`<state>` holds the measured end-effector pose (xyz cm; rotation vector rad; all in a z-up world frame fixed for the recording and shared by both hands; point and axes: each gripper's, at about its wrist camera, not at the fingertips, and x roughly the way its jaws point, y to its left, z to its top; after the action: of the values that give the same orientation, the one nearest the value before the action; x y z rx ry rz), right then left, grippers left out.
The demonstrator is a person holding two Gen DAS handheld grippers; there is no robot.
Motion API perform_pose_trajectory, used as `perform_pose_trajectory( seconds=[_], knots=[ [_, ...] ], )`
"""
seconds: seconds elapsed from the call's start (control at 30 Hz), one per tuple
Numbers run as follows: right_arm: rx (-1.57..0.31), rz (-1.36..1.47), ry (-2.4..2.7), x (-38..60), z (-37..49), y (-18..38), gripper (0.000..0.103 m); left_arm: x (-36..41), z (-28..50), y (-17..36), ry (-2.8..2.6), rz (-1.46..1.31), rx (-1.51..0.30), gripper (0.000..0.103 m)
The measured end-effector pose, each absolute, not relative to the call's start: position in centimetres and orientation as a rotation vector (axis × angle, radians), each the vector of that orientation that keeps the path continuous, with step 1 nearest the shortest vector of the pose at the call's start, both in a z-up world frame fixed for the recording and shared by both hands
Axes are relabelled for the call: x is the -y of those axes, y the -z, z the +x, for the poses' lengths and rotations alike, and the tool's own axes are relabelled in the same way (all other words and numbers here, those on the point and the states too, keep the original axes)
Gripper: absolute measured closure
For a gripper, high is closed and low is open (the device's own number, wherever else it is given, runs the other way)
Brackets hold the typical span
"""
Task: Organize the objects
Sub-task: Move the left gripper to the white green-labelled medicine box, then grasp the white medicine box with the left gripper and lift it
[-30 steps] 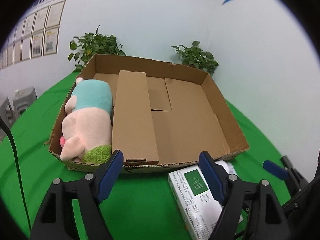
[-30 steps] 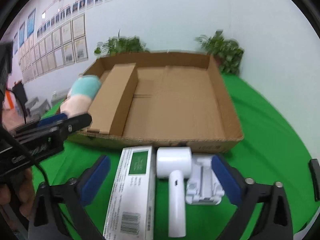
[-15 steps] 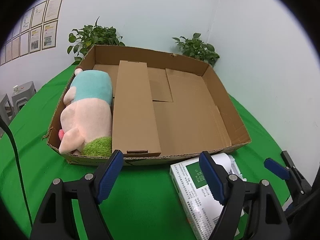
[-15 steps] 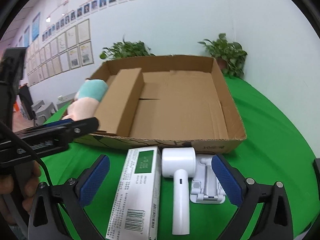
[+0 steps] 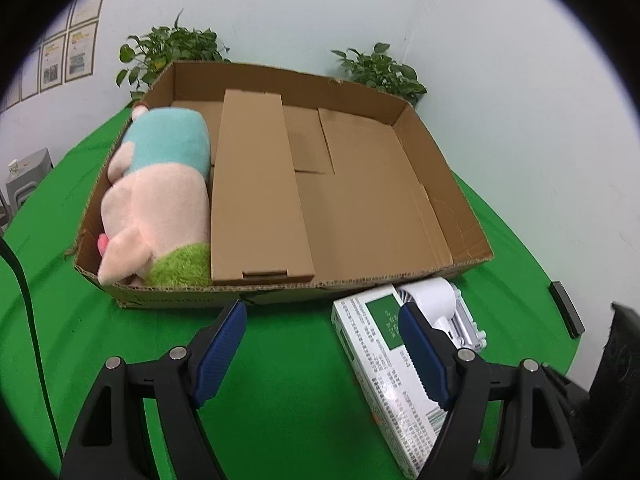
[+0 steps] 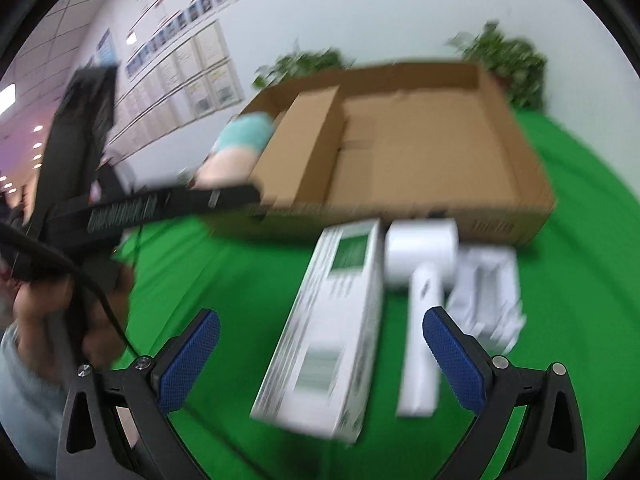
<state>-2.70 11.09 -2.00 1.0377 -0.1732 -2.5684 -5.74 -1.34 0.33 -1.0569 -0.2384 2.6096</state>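
A shallow cardboard box [image 5: 460, 216] [image 6: 520, 168] sits on the green table. Inside it a pink-and-teal plush toy [image 5: 160, 196] [image 6: 240, 140] lies at the left beside a long brown carton [image 5: 256, 192] [image 6: 304, 140]. In front of the box lie a white-and-green carton [image 5: 384, 364] [image 6: 336, 320], a white handheld fan [image 5: 432, 304] [image 6: 420, 280] and a white plastic stand [image 6: 484, 296]. My left gripper [image 5: 320, 344] is open and empty above the cloth. My right gripper [image 6: 320, 360] is open and empty, over the white-and-green carton. The right wrist view is blurred.
Two potted plants [image 5: 176, 52] [image 5: 380, 72] stand behind the box against the wall. A small black object [image 5: 564, 312] lies at the table's right edge. The left gripper's body [image 6: 120, 208] and the hand holding it fill the left of the right wrist view.
My right gripper has swung left and down toward the white-and-green carton, blurring the view. My left gripper has drifted slightly; the right gripper has left its view. Both grippers stay open.
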Motion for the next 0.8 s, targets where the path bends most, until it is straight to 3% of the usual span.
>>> perform_pose_trajectory(
  seconds=[0.3,0.47,0.63,0.8],
  knots=[
    [0.069,1.166,2.496,-9.6,-1.8,5.0,0.006,-0.1,-6.9,3.1,-2.377,-1.168,0.342,0.025],
    [-0.022,1.228,2.505,-8.4,-2.5,6.0,0.028,-1.0,-6.9,4.6,-2.289,-1.215,0.380,0.025],
    [-0.051,1.220,2.519,-8.0,-2.2,6.1,0.030,-1.3,-6.7,5.9,-2.252,-1.250,0.405,0.025],
    [0.047,1.192,2.436,-7.5,-1.6,5.6,0.031,-1.0,-5.6,6.5,-2.235,-1.272,0.409,0.025]
  ],
)
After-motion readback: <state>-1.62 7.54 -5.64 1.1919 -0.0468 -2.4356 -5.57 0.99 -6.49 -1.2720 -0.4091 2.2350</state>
